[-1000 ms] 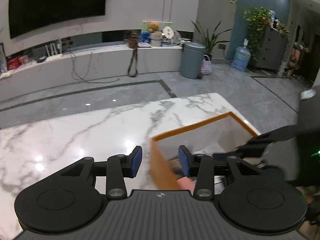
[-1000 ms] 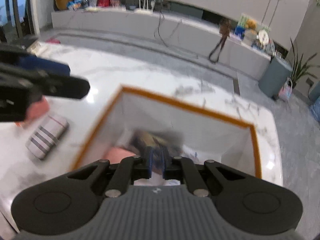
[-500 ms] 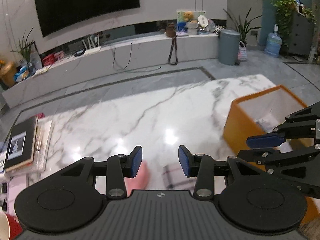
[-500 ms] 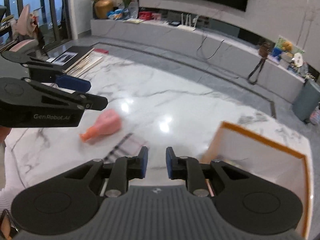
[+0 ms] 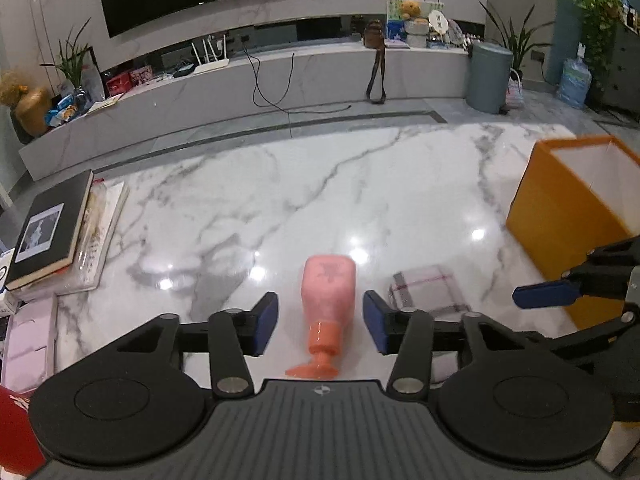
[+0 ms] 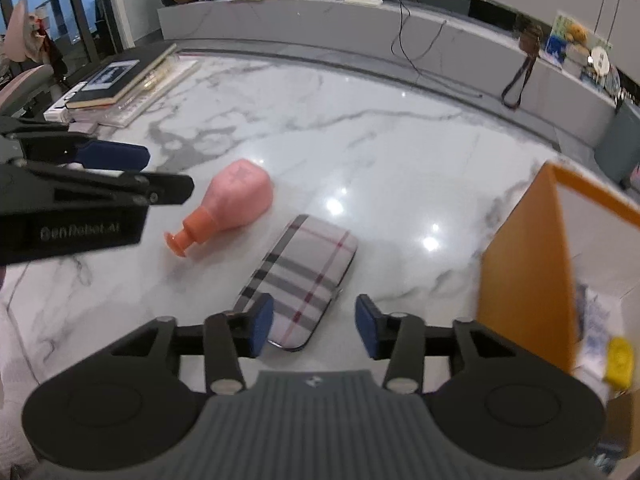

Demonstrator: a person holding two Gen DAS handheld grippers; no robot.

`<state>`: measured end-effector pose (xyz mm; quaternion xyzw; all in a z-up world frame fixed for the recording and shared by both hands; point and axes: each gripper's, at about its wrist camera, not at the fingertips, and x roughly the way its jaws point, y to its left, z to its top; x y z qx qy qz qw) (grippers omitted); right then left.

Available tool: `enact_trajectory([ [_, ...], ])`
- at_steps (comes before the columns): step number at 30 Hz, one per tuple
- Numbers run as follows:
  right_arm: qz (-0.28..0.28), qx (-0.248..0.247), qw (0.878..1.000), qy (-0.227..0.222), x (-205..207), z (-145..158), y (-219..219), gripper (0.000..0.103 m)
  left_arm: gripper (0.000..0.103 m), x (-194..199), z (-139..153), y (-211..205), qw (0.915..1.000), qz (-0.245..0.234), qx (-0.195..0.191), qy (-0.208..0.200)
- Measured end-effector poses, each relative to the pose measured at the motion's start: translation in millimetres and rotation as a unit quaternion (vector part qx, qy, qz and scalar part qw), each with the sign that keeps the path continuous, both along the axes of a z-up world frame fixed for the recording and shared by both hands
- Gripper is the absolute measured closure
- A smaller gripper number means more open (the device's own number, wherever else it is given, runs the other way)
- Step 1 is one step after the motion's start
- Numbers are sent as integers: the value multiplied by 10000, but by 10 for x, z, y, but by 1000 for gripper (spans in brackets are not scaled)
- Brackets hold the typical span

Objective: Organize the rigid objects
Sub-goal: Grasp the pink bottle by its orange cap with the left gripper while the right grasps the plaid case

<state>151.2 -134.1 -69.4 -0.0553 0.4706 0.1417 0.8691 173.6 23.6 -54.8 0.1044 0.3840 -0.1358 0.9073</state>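
Note:
A pink bottle (image 5: 329,300) with an orange cap lies on the marble table, between the open jaws of my left gripper (image 5: 320,328), untouched. It also shows in the right wrist view (image 6: 236,200). A plaid flat case (image 6: 302,276) lies right of the bottle; my right gripper (image 6: 308,326) is open above its near end. The case also shows in the left wrist view (image 5: 426,290). An orange box (image 5: 560,216) with white inside stands at the table's right; in the right wrist view (image 6: 528,276) it holds several items.
A stack of books (image 5: 52,232) lies at the table's left edge. A red object (image 5: 14,432) sits at the near left corner. My left gripper's side shows in the right wrist view (image 6: 80,196). Beyond the table are floor and a low TV bench.
Both grippers have swung away from the orange box to the left, over the bottle and the case. The right gripper has opened wide; the left has opened further.

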Motion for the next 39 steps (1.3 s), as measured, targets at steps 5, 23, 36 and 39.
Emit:
enact_trajectory([
  [5,-330,125,9993,147,75,-164,54,40,33,31,-206,80,10000,-2,39,54],
  [23,-140,-30,9998,145,111,-475,341,32,65,145,-642,131,9977,71,-293,613],
  [36,-78,-56,9998,200,-313,-441,243,36,75,-277,-573,93,9954,300,-13,912],
  [39,-32,-91,9998,158,-491,-443,190,36,75,-447,-575,83,9942,385,16,1001],
])
